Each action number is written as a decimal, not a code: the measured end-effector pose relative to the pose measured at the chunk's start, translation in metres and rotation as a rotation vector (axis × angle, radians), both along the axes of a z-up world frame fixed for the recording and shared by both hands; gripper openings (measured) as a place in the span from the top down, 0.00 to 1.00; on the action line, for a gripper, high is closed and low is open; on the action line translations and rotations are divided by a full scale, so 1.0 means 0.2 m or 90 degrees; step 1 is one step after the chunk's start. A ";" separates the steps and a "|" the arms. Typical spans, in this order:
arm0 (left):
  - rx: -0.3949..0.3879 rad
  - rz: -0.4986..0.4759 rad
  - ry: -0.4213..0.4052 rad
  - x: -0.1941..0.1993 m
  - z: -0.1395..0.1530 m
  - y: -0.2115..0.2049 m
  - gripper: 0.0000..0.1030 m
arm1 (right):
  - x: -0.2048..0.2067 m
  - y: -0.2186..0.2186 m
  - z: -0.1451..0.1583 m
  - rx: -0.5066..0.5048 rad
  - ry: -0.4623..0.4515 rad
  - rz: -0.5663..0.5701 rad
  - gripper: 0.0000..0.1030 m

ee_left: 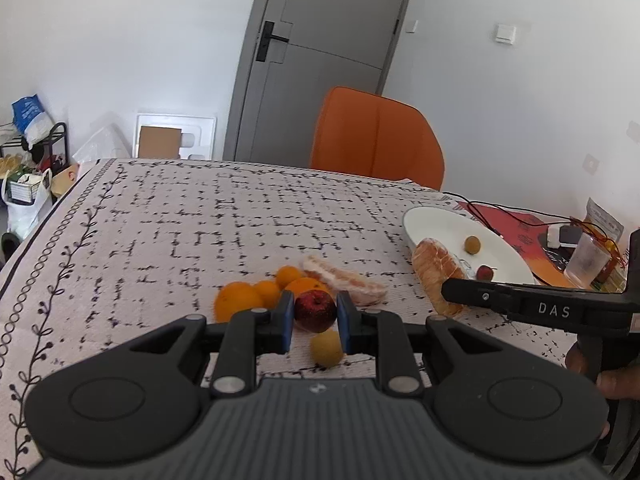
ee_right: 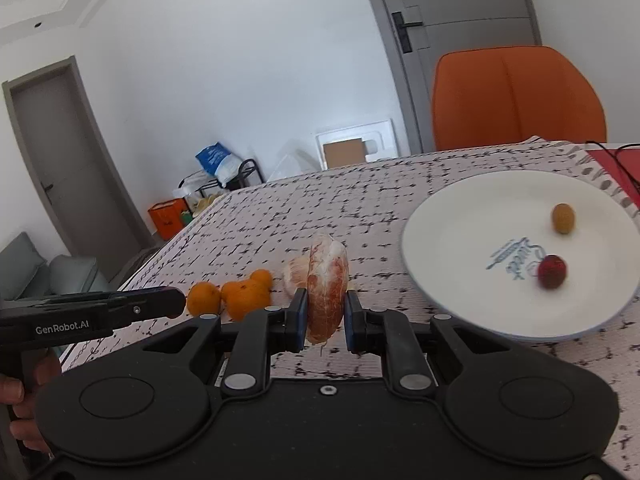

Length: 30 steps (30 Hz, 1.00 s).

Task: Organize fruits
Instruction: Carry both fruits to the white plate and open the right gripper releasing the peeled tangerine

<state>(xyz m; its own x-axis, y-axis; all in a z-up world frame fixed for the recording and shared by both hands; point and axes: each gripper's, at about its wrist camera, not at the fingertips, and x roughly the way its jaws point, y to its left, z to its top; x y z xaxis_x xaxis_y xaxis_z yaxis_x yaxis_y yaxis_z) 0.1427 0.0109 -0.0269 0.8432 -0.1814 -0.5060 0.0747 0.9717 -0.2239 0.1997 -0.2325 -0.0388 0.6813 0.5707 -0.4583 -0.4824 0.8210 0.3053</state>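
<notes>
My left gripper (ee_left: 315,314) is shut on a small dark red fruit (ee_left: 315,310), held just above the tablecloth. A yellow round fruit (ee_left: 327,347) lies under it. Several oranges (ee_left: 240,300) sit just beyond, with a peeled pomelo segment (ee_left: 344,280) on the cloth. My right gripper (ee_right: 325,314) is shut on another peeled pomelo segment (ee_right: 327,292), held upright left of the white plate (ee_right: 460,216). The plate holds a yellowish-brown fruit (ee_right: 563,218) and a red fruit (ee_right: 552,271). The held segment also shows in the left wrist view (ee_left: 434,272), at the plate's near rim.
An orange chair (ee_left: 376,136) stands at the table's far side. A plastic cup (ee_left: 586,260), cables and a red mat (ee_left: 508,220) lie right of the plate. The table's left edge (ee_left: 48,216) drops to floor clutter.
</notes>
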 end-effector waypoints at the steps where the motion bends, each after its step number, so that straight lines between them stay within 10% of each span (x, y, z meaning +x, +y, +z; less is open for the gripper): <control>1: 0.001 -0.003 -0.001 0.01 0.00 -0.01 0.80 | 0.00 -0.02 0.00 0.002 -0.001 -0.003 0.84; 30: 0.041 -0.115 -0.008 0.28 0.05 -0.41 0.80 | 0.06 -0.46 -0.05 0.039 0.006 -0.143 0.84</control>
